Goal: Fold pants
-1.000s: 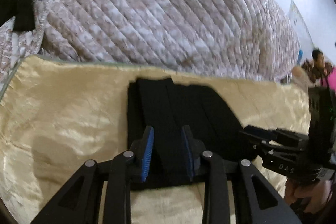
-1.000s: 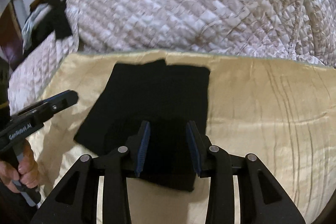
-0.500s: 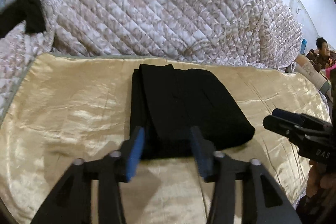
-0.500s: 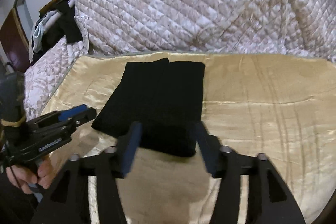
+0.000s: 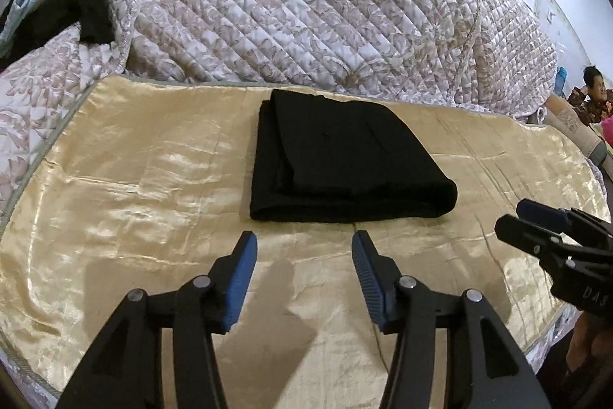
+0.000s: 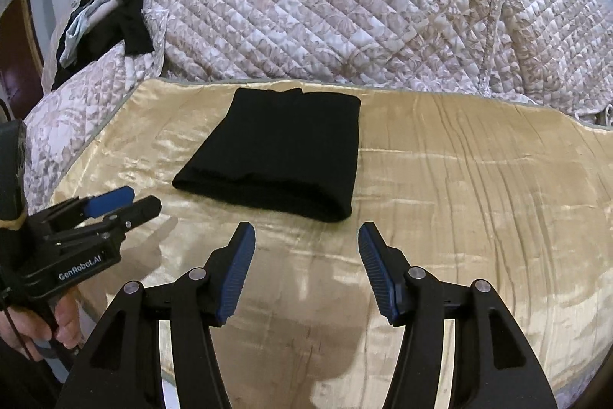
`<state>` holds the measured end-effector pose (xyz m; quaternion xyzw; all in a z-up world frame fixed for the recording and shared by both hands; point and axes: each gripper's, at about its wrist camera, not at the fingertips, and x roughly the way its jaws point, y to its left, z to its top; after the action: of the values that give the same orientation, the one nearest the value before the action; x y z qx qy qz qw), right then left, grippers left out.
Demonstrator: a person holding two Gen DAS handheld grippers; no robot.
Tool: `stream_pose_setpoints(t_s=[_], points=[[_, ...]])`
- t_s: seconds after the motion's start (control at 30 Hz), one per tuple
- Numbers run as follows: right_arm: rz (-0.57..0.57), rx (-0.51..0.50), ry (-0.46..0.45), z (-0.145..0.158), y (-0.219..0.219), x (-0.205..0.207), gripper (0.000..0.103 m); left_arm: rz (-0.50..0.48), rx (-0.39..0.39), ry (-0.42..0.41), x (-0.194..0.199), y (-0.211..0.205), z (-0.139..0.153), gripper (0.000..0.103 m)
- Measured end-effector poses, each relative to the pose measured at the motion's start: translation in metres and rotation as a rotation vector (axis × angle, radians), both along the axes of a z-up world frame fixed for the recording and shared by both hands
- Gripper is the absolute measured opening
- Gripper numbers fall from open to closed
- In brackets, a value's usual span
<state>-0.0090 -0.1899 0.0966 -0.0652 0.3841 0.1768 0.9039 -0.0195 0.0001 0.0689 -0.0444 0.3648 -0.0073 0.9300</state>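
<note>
**Listener:** Two sets of tongs, is that right? What does each one hold?

**Me:** Nothing in either. My left tongs stand wide and are opening a touch more, with only gold cloth showing between the blue pads. My right tongs stand just as wide and just as empty.

**Listener:** Where are the pants?

**Me:** The black pants lie as a compact, squarish bundle on a shiny gold sheet spread over the bed. They sit toward the far middle of that sheet, just beyond both sets of tongs and touching neither. A heaped quilt rises behind them. Dark clothes are piled at the far left.

**Listener:** So is the folding done?

**Me:** I judge it nearly so. The rounded fold faces me. On the left side, layered edges step out a little instead of lining up.

**Listener:** How would you finish well?

**Me:** I would keep both tongs clear so that nothing drags the stack. If I tidy it, I would nudge that left edge in gently, pressing flat and not pinching, since soft cloth slides easily on satin.
</note>
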Motion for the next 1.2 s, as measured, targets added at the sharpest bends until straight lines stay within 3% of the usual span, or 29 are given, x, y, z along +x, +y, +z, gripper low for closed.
stream_pose_setpoints(t_s=[0.33, 0.87, 1.2], points=[[0.005, -0.020, 0.026, -0.015, 0.004, 0.005, 0.057, 0.017, 0.044, 0.009, 0.003, -0.001, -0.009, 0.065], [0.001, -0.041, 0.050, -0.027, 0.007, 0.014, 0.057, 0.010, 0.011, 0.062, 0.011, -0.004, -0.019, 0.065], [0.001, -0.055, 0.042, -0.027, 0.008, 0.013, 0.057, 0.011, 0.033, 0.071, 0.010, -0.006, -0.021, 0.065]])
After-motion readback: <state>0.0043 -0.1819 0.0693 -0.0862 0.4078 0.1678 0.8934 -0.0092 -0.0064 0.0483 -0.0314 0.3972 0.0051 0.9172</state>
